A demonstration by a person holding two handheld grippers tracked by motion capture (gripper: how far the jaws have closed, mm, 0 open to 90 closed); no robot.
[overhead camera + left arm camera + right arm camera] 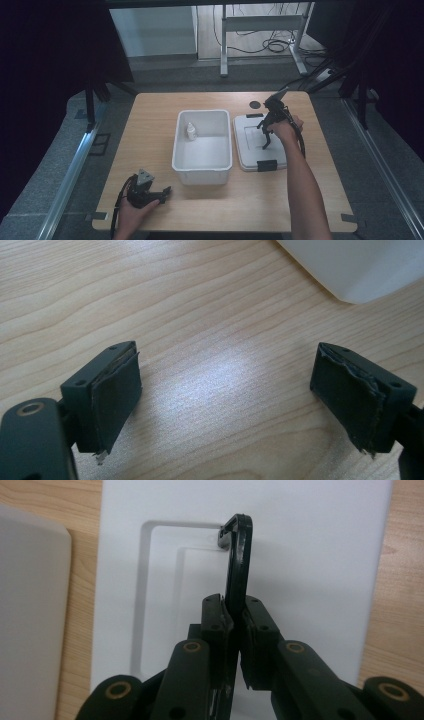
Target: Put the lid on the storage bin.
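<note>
Clip (239, 560), black, thin and hooked at its far end, stands clamped between the jaws of the right gripper (235, 617), held just above the white lid (320, 555). In the high view the right gripper (270, 131) hangs over the lid (250, 155), which lies flat on the table (150, 125) just right of the white bin (202, 169). A second black clip (267, 165) sits on the lid's near edge, another at its far edge. The lid has a shallow rectangular recess in its middle. Bare wood runs between the lid and the table's right edge, and a broad strip lies along the near edge.

The left gripper (162, 194) rests low near the table's near left corner, its jaws wide apart with nothing between them; its own view shows the left gripper (225, 395) over bare wood grain, with a corner of the bin (360, 270) beyond. A small white bottle (191, 132) stands inside the bin by its far left wall. I can read no writing anywhere.
</note>
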